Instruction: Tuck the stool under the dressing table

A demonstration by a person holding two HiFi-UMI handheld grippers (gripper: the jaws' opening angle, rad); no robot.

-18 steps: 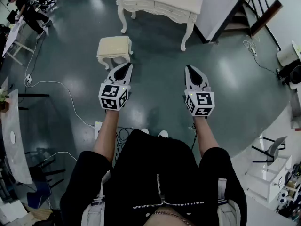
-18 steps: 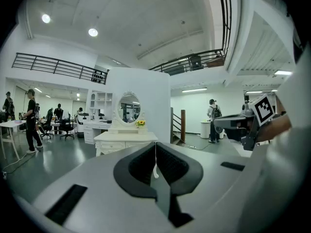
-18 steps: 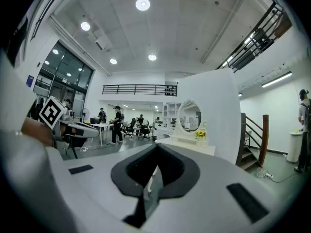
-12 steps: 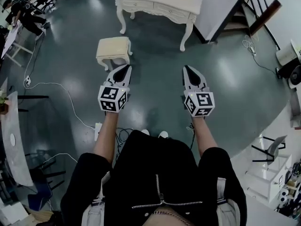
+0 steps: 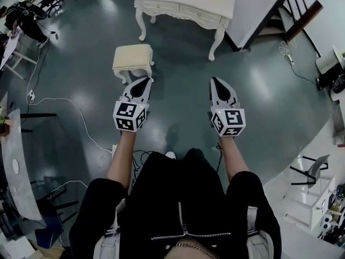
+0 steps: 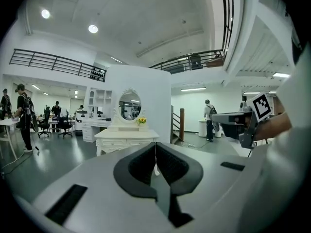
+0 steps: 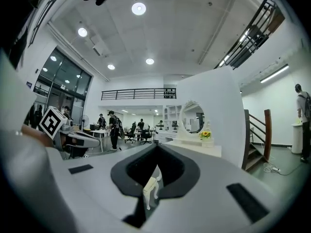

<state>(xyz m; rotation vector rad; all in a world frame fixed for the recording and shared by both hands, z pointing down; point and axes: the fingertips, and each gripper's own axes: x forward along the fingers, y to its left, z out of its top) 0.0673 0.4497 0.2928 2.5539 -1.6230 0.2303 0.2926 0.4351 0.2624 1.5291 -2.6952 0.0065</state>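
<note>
Just ahead of left claw (image 5: 144, 81), cream stool (image 5: 132, 56), dressing table (image 5: 183, 4) beyond

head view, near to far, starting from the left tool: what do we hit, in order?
left tool → stool → dressing table

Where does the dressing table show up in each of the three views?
Head view: dressing table at top centre, beyond the stool.
Left gripper view: dressing table left of centre, just above the jaws.
Right gripper view: dressing table right of centre, above the jaws.
Shared landmark: the white partition wall behind it.
</note>
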